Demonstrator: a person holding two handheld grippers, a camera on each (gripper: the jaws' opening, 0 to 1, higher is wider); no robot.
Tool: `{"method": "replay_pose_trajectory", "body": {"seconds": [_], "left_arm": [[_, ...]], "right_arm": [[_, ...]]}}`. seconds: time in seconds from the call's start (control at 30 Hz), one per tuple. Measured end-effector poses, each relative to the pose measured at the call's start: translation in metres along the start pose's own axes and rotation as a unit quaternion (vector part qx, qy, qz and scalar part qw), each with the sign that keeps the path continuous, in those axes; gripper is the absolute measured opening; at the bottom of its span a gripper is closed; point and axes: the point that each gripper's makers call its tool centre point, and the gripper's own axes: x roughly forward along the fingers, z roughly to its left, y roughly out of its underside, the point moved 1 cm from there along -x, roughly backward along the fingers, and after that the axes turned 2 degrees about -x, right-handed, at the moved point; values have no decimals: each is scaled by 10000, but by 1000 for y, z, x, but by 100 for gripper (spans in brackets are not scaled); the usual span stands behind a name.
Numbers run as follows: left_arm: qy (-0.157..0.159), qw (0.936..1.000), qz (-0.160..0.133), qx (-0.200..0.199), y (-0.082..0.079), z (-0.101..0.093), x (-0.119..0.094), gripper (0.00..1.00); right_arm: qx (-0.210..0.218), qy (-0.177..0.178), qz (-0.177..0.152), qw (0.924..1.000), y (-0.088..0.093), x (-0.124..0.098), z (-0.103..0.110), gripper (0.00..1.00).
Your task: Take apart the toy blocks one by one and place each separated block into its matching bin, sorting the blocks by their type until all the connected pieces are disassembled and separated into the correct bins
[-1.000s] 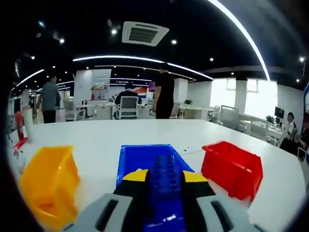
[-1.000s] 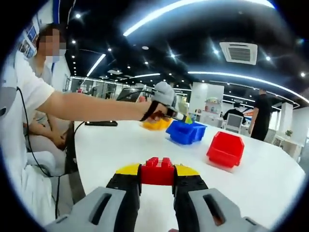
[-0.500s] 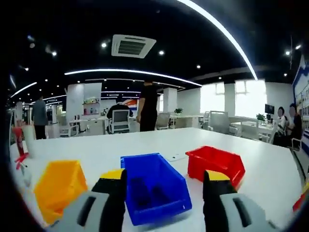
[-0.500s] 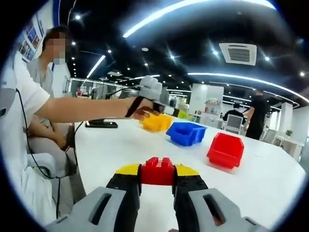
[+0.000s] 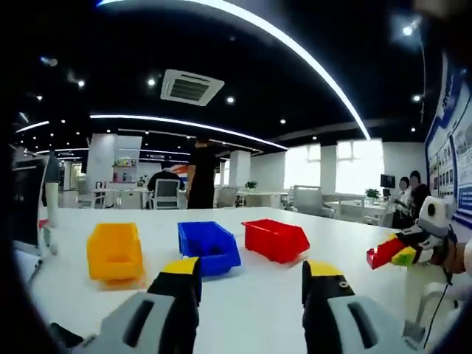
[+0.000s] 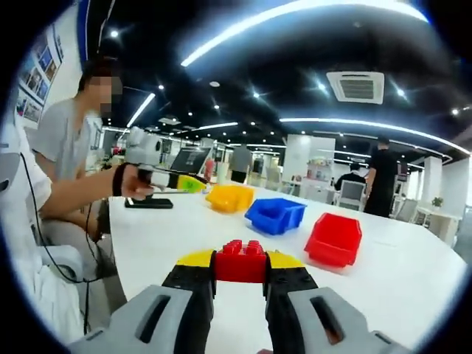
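Now the right gripper (image 6: 240,274) pinches a red block (image 6: 240,261), held back from the red bin (image 6: 333,240), likely awaiting its drop. The left gripper (image 5: 251,284) stands spread and empty, well back from the blue bin (image 5: 209,246); a second ago it hovered over that bin, clamping a blue block.

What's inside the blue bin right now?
The blue bin sits between the yellow bin and the red bin. From this low angle its front wall hides the inside, so its contents can't be seen.
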Motion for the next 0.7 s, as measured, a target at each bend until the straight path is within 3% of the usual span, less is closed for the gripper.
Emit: {"method": "replay_pose_trajectory", "body": {"seconds": [0.2, 0.43, 0.7], "left_arm": [[94, 9998, -103, -125, 6, -13, -30, 54], [59, 9998, -137, -162, 8, -12, -37, 52], [72, 9997, -164, -156, 8, -13, -37, 52]], "right_arm": [[36, 59, -28, 10000, -2, -1, -4, 26], [-35, 145, -6, 9999, -7, 3, -12, 26], [67, 453, -70, 9989, -20, 18, -53, 26]]}}
